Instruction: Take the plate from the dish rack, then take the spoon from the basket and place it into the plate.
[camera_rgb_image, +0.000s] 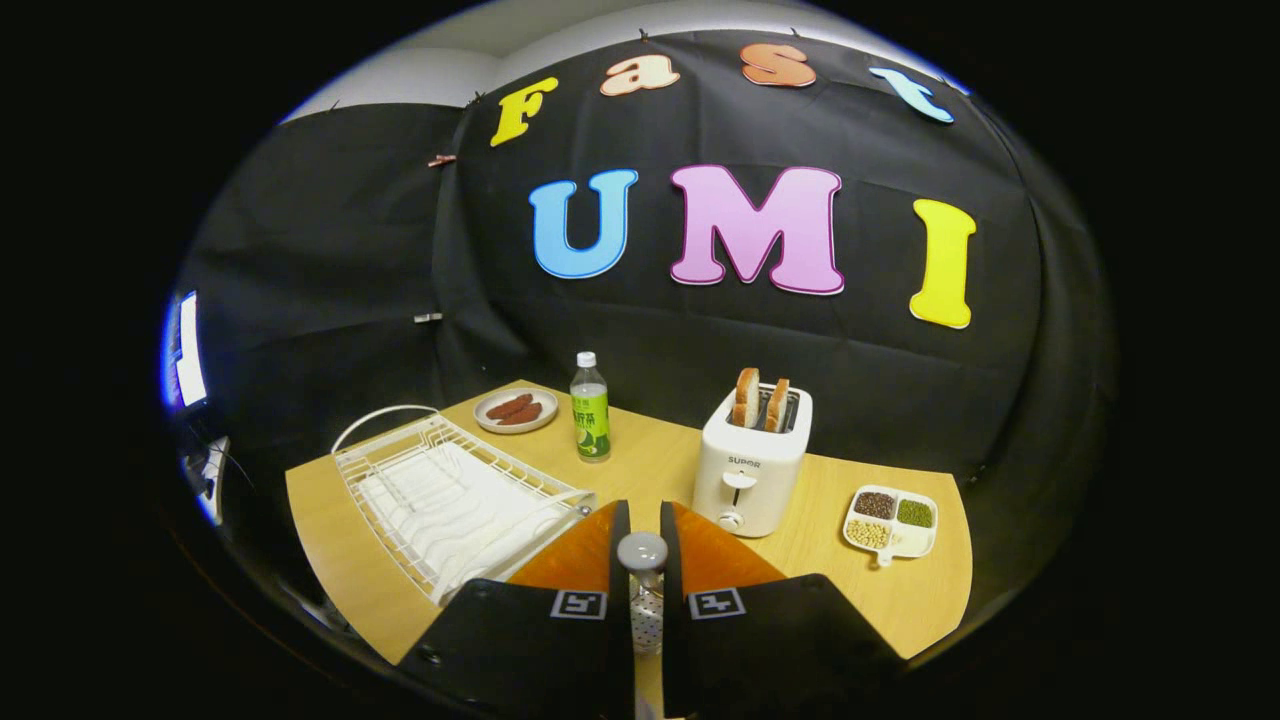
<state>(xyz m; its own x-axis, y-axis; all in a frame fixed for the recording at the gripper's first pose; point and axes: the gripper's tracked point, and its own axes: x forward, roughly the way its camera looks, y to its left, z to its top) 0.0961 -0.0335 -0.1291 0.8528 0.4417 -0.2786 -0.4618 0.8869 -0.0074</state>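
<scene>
- Spoon (642, 552): its rounded grey end stands up between the fingers, both pressing on it; a white dotted part shows below.
- Gripper (642, 585): nearly closed, pinching the spoon above the table (660, 465).
- Rack (455, 500): white, just left of the fingers.
- Toaster (752, 462): just beyond them, holding two slices.

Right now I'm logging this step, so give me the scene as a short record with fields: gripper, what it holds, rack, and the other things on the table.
gripper: gripper fingers close together, pressing a spoon from both sides
spoon: upright between the fingers, rounded end up
rack: white wire, just ahead of the fingers to one side, no plate in it
toaster: white, beyond the fingers, two slices in its slots
bottle: upright, behind the rack
dish: small, brown pieces on it
tray: four compartments with grains
table: wood
</scene>
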